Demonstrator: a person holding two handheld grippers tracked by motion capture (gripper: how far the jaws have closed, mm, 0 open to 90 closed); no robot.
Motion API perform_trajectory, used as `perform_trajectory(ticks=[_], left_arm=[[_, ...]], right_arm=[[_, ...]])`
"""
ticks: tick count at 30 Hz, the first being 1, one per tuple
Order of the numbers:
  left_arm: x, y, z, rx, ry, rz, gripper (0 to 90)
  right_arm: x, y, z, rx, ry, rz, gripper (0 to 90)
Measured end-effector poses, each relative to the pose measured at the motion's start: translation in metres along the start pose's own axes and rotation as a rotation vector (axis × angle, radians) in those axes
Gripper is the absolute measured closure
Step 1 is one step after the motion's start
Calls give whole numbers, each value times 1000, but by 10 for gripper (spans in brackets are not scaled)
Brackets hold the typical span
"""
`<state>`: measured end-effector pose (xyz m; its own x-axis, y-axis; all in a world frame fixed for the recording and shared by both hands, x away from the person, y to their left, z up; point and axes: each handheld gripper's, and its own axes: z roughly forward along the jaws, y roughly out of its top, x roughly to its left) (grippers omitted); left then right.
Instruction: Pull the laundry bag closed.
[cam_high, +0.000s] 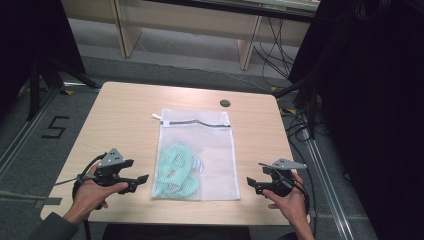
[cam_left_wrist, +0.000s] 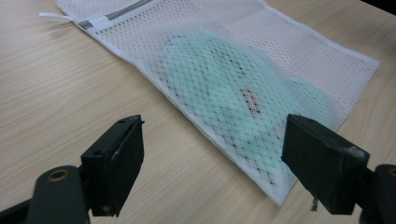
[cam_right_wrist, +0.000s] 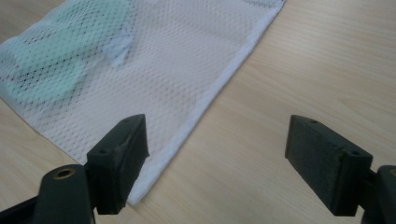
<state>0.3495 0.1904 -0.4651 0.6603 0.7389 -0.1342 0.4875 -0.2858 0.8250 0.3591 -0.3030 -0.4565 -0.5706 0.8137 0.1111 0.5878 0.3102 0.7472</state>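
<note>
A white mesh laundry bag (cam_high: 200, 150) lies flat in the middle of the wooden table (cam_high: 125, 120), its zipper (cam_high: 197, 121) along the far edge. Inside it sits a mint-green garment (cam_high: 175, 172), bunched toward the bag's near left corner. My left gripper (cam_high: 139, 183) rests open just left of that corner; the bag (cam_left_wrist: 261, 70) and the green garment (cam_left_wrist: 233, 93) lie ahead of its jaws. My right gripper (cam_high: 252, 185) stands open just right of the bag's near right corner, and the bag's hem (cam_right_wrist: 205, 102) runs between its jaws. Neither holds anything.
A small dark round disc (cam_high: 225, 103) sits near the table's far edge. Black curtains and cables (cam_high: 300, 125) stand at the right, a tripod leg (cam_high: 35, 85) at the left, and wooden furniture legs (cam_high: 247, 47) beyond the table.
</note>
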Motion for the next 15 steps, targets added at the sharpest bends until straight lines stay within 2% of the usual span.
perform_trajectory(ticks=[1, 2, 3, 4, 5, 7, 8, 9, 11, 13, 14, 15], left_arm=[[0, 0, 0, 5, -4, 2, 205], [0, 0, 0, 10, -10, 0, 206], [0, 0, 0, 10, -10, 0, 205], [0, 0, 0, 33, -16, 23, 204], [-3, -1, 2, 15, -18, 0, 200], [-3, -2, 2, 22, -23, 11, 198], [-5, -1, 3, 14, -30, -3, 198], [-3, -1, 2, 32, -41, 34, 198], [-7, -2, 5, 13, -53, 19, 207], [-9, -1, 5, 6, -55, 6, 218], [-10, -1, 6, 5, -56, 12, 222], [-11, 0, 7, 2, -58, 22, 246]], right_arm=[[1, 0, 0, -3, 3, 5, 243], [-2, 0, 1, -10, 11, -31, 270], [0, 0, 0, 3, 14, -21, 284], [-1, 1, 0, 1, 7, -52, 284], [0, 0, 1, 0, 1, -58, 284], [0, 1, 1, -5, 1, -74, 284], [-1, 1, 1, 4, 2, -79, 284], [-1, 1, 0, 11, -1, -83, 286], [0, 1, 1, -13, -6, -74, 312], [0, 1, 1, -7, -6, -86, 325], [2, 1, 0, 17, 6, -62, 339], [0, 1, 2, 0, 5, -98, 354]])
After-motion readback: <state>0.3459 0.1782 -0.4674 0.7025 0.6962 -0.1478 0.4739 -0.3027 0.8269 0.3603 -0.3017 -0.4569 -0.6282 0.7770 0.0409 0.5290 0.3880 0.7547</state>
